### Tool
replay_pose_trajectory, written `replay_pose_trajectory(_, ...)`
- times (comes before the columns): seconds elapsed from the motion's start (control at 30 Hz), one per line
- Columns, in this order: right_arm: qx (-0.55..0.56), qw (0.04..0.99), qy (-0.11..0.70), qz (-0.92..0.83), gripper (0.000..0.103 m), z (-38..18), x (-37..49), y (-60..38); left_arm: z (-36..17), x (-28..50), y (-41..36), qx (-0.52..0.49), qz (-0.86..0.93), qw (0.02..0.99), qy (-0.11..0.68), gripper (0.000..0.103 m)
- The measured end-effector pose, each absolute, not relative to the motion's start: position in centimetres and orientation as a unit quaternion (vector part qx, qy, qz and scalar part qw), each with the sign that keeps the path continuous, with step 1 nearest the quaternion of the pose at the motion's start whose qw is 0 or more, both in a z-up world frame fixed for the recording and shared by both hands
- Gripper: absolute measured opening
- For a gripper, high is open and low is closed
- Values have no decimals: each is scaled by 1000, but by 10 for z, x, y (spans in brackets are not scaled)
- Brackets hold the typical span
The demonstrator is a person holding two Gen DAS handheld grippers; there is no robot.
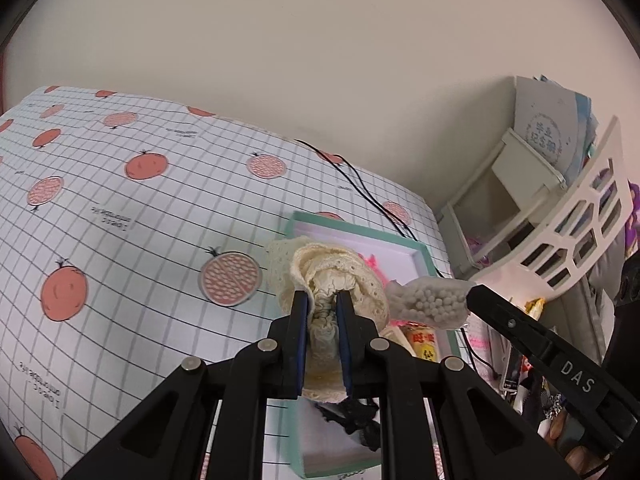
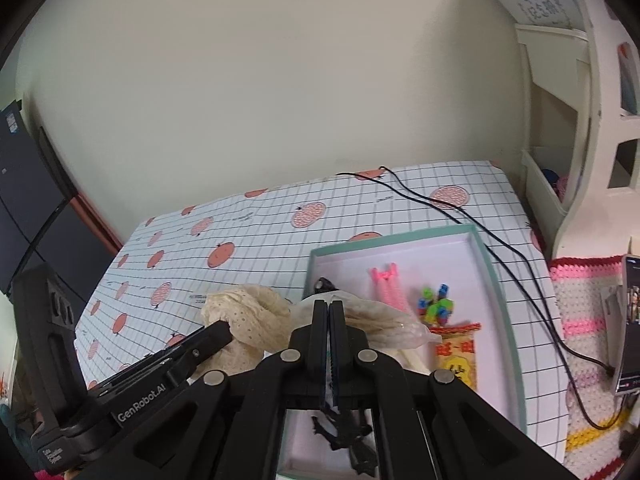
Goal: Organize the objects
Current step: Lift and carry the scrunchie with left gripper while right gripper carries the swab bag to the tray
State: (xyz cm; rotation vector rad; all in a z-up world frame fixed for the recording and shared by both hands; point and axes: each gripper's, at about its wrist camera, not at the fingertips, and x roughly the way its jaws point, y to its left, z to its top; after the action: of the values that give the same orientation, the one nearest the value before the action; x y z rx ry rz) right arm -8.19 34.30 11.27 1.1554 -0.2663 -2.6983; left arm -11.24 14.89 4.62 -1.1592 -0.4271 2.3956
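My left gripper [image 1: 323,299] is shut on a bunched cream lace cloth [image 1: 340,268], holding it above the near corner of a teal-rimmed shallow box [image 1: 424,254]. My right gripper [image 2: 329,305] is shut on a clear bag of small white beads [image 2: 384,330], which hangs just right of the cloth [image 2: 248,312]. In the left wrist view the bead bag [image 1: 430,305] hangs from the right gripper's tip [image 1: 476,294]. Inside the box [image 2: 502,288] lie a pink clip [image 2: 386,284], coloured beads [image 2: 436,305], a red and yellow packet [image 2: 458,360] and a black tangled item [image 2: 344,428].
The box rests on a grid-patterned tablecloth [image 2: 240,240] with orange fruit prints. A black cable [image 2: 500,248] runs past the box's right side. A white shelf organiser [image 2: 560,152] stands at the right, with a crochet mat [image 2: 580,300] and a phone [image 2: 630,320]. A dark case [image 2: 24,184] stands at the left.
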Motion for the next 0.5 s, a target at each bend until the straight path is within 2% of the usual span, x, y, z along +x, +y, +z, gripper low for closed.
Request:
replay_pose_trajectory(0.2,385,79,-99,-914,1,112,-82,358,44,-109,169,-421,864,235,-143,14)
replay_pose_trajectory(0.5,393,34,-65,-917,1,99,-85,363,31,-110,192,-429,863,247,-107,14)
